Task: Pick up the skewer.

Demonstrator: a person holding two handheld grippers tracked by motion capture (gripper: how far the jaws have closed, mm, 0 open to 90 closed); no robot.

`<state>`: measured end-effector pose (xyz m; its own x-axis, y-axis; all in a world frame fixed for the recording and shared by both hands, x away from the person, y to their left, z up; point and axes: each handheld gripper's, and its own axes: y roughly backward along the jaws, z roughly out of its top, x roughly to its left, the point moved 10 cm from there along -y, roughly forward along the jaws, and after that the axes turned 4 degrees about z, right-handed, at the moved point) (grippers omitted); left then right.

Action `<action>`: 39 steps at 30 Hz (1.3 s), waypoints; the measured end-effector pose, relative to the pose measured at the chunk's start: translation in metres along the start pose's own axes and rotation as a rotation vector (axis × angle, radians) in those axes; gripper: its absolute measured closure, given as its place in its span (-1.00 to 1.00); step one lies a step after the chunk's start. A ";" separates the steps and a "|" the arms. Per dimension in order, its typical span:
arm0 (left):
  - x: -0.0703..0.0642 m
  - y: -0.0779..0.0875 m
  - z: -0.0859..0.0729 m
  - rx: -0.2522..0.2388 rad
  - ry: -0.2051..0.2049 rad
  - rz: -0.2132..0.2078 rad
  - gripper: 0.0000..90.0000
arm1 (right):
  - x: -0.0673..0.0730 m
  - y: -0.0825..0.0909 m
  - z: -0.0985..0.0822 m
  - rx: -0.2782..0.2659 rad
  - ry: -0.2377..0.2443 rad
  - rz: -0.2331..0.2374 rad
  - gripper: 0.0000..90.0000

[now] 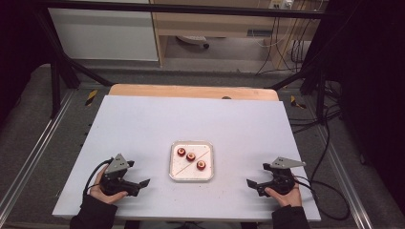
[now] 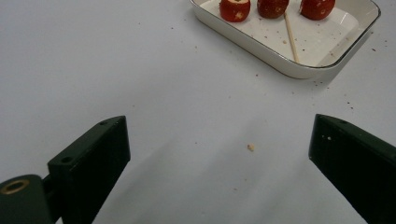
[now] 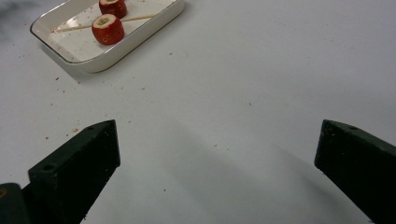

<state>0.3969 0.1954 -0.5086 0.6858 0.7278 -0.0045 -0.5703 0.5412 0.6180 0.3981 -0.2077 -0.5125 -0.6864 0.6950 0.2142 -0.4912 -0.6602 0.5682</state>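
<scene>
Red fruit pieces (image 1: pixel 190 157) and skewer (image 1: pixel 190 161) wait in centre tray (image 1: pixel 191 177); both grippers' jaws wide, empty. Next, probably: reach in, grasp skewer.

Left gripper (image 2: pixel 219 154): jaws wide apart, nothing between. White tray (image 2: pixel 280 65) ahead: three red fruits (image 2: pixel 235 9), skewer (image 2: pixel 291 32). Crumbs (image 2: pixel 251 147) on table (image 2: pixel 93 60).

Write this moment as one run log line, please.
left gripper: open, empty | right gripper: open, empty | white rectangular tray: three red hollowed fruits, thin wooden skewer
</scene>
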 end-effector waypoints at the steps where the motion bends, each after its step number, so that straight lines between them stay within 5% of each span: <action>1: -0.001 0.000 0.001 0.000 0.001 0.000 -0.88 | 0.000 0.000 0.000 -0.002 0.000 0.000 -0.99; 15: -0.013 -0.006 0.013 0.007 -0.005 -0.005 -0.87 | 0.001 -0.001 -0.001 0.005 -0.005 0.002 -0.98; 27: -0.035 -0.016 0.044 0.020 -0.050 -0.025 -0.84 | 0.001 -0.002 -0.001 0.010 -0.002 0.001 -0.98; 39: -0.055 -0.046 0.071 0.058 -0.074 -0.026 -0.63 | 0.001 -0.002 -0.002 0.015 -0.004 0.001 -0.98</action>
<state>0.4173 0.1004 -0.4811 0.7327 0.6796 0.0354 -0.5263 0.5329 0.6626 0.3971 -0.2058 -0.5152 -0.6847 0.6953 0.2183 -0.4821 -0.6568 0.5798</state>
